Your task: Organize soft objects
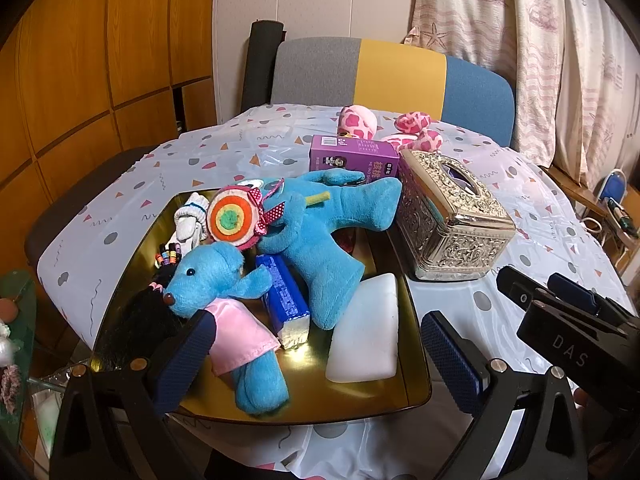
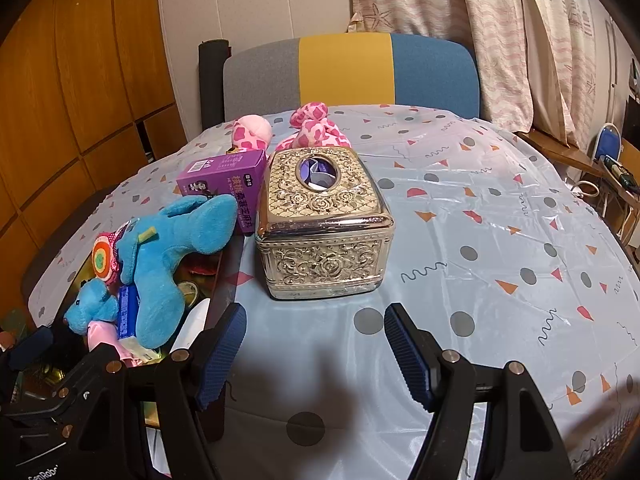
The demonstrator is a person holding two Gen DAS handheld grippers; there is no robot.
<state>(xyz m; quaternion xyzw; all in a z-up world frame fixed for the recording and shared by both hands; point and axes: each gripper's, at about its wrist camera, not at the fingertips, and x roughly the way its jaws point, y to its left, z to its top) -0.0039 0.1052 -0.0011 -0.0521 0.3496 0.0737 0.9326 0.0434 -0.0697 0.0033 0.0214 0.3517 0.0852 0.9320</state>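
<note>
Starting at my left, the gold tray [image 1: 416, 380] is heaped: white socks [image 1: 192, 220] at its far corner, a blue bear in a pink dress [image 1: 224, 292] lying across the near side, a round felt lollipop toy [image 1: 234, 218] above it, a larger blue plush [image 1: 320, 232] sprawled over a blue foil-ended pack [image 1: 286, 300], and a white pad [image 1: 366, 332] at the tray's right edge. My left gripper [image 1: 316, 352] hangs over the tray's near edge with its fingers spread wide and nothing between them; the left finger sits just in front of the bear's dress. Further right and back, a purple box [image 2: 224, 184] stands against the ornate metal tissue box [image 2: 324, 224], and behind those a pink spotted plush [image 2: 308, 128] lies on the tablecloth [image 2: 480, 240], outside the tray. My right gripper [image 2: 316, 356] hovers low over bare cloth in front of the tissue box, fingers likewise apart and empty. I judge the gathering only partly settled: most soft things sit in the tray, the pink plush does not. Fetching it would mean reaching past the tissue box and pinching a limb rather than the bulky body.
</note>
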